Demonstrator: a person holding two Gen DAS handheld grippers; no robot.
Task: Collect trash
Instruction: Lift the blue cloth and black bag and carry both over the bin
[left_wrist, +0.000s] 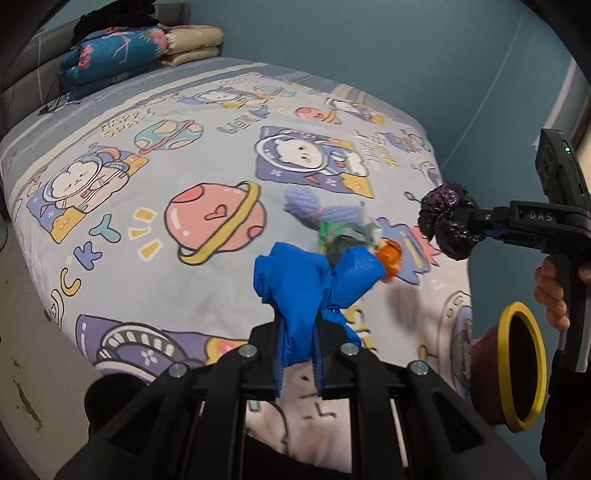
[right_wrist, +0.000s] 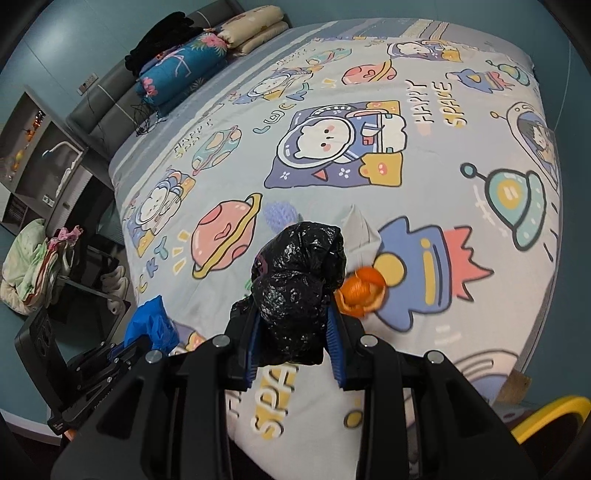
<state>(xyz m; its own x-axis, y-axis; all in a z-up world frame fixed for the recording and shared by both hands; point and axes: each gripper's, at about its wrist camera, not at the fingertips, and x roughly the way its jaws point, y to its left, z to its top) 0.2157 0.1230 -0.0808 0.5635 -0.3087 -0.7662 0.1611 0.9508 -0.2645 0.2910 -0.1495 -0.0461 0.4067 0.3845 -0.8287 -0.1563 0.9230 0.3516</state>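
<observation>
My left gripper (left_wrist: 299, 363) is shut on a crumpled blue plastic bag (left_wrist: 303, 291), held above the bed. My right gripper (right_wrist: 293, 341) is shut on a crumpled black plastic bag (right_wrist: 299, 291); in the left wrist view the black bag (left_wrist: 445, 223) hangs to the right in the right gripper (left_wrist: 474, 225). On the cartoon bedsheet (left_wrist: 155, 155) lie an orange peel (right_wrist: 364, 291), a white crumpled paper (right_wrist: 360, 230), a purple knitted piece (left_wrist: 310, 205) and a green wrapper (left_wrist: 328, 229). The blue bag (right_wrist: 153, 326) shows at lower left in the right wrist view.
A brown bin with a yellow rim (left_wrist: 521, 367) stands at the right, beside the bed's corner, its rim (right_wrist: 546, 413) also at lower right. Folded quilts (left_wrist: 122, 55) lie at the bed's head. A chair with clothes (right_wrist: 40, 266) and shelves stand left of the bed.
</observation>
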